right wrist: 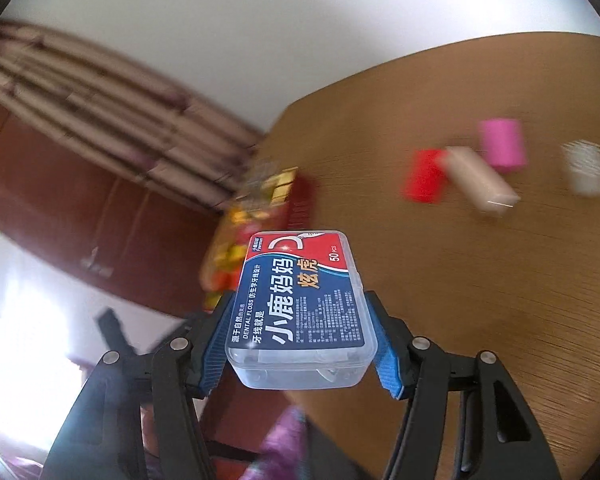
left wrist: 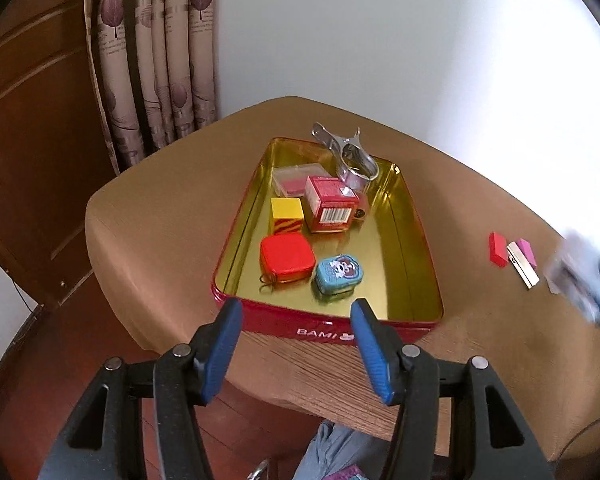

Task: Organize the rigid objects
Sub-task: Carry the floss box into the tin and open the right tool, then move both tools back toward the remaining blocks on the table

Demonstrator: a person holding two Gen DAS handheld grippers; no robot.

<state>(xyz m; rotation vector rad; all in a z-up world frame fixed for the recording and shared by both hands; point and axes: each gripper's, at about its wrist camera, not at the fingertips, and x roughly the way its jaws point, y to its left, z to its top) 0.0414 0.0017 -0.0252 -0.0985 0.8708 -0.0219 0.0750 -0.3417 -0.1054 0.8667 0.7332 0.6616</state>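
A red tin tray [left wrist: 420, 272] with a gold inside sits on the brown table. It holds a red square tin [left wrist: 287, 258], a blue oval tin [left wrist: 339, 274], a yellow block [left wrist: 287, 214], a red carton [left wrist: 331, 204], a clear case [left wrist: 296, 178] and a metal clip [left wrist: 342, 150]. My left gripper [left wrist: 296, 344] is open and empty, just before the tray's near wall. My right gripper [right wrist: 300, 340] is shut on a clear dental floss box [right wrist: 300, 308], held above the table. It shows blurred at the right edge of the left wrist view [left wrist: 584, 280].
A red block [left wrist: 499, 249], a beige block [left wrist: 522, 266] and a pink block [left wrist: 526, 250] lie on the table right of the tray. They show blurred in the right wrist view, with a white object [right wrist: 588, 168]. Curtain [left wrist: 152, 60] and wooden door [left wrist: 32, 120] stand behind.
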